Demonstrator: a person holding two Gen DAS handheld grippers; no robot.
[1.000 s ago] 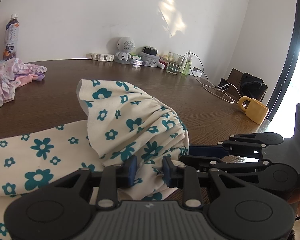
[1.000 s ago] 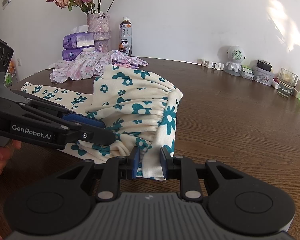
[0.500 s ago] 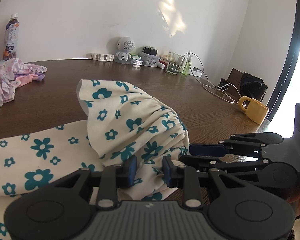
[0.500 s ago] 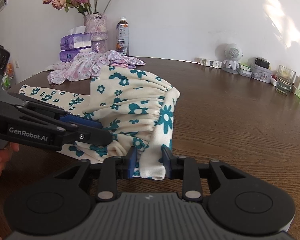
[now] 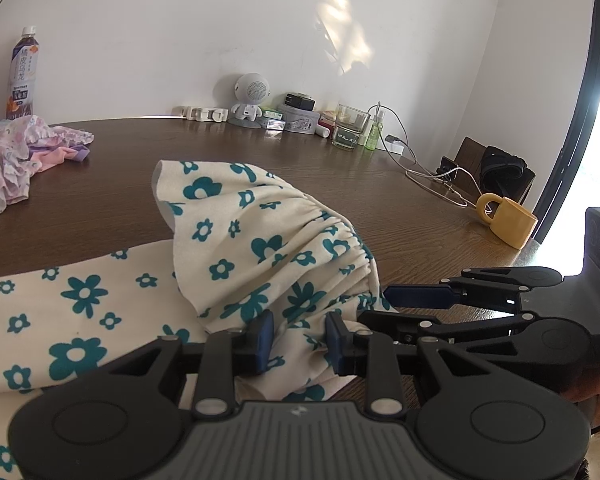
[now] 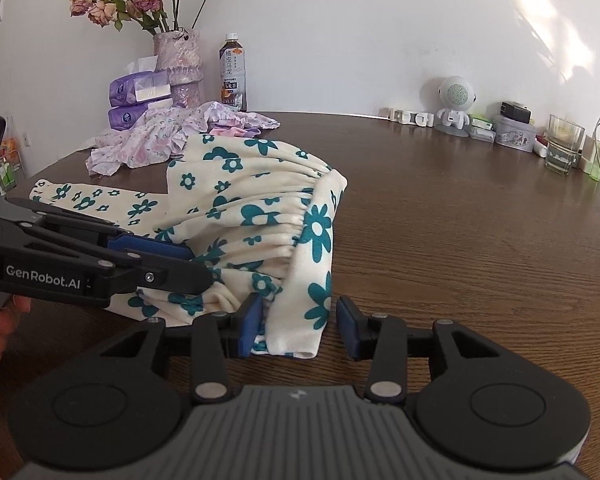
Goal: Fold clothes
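Observation:
A cream garment with teal flowers (image 5: 260,240) (image 6: 252,200) lies folded over itself on the brown table (image 6: 460,240), its gathered elastic band bunched at the near edge. My left gripper (image 5: 300,336) (image 6: 202,268) is shut on that bunched edge, with cloth filling the space between its blue pads. My right gripper (image 6: 300,328) (image 5: 374,306) stands open around the hanging corner of the band. The cloth touches only its left pad (image 6: 252,324), and the right pad (image 6: 346,328) is apart from it.
A pile of pink and purple clothes (image 6: 160,140) (image 5: 12,160) lies at the back left, near a bottle (image 6: 233,72), a vase of flowers (image 6: 180,68) and tissue packs (image 6: 140,92). A yellow mug (image 5: 508,224), cables (image 5: 432,176) and a glass (image 6: 564,144) sit at the right.
My right gripper has opened, and its pads have spread away from the cloth corner they pinched a second ago. The left gripper and the garment have hardly moved.

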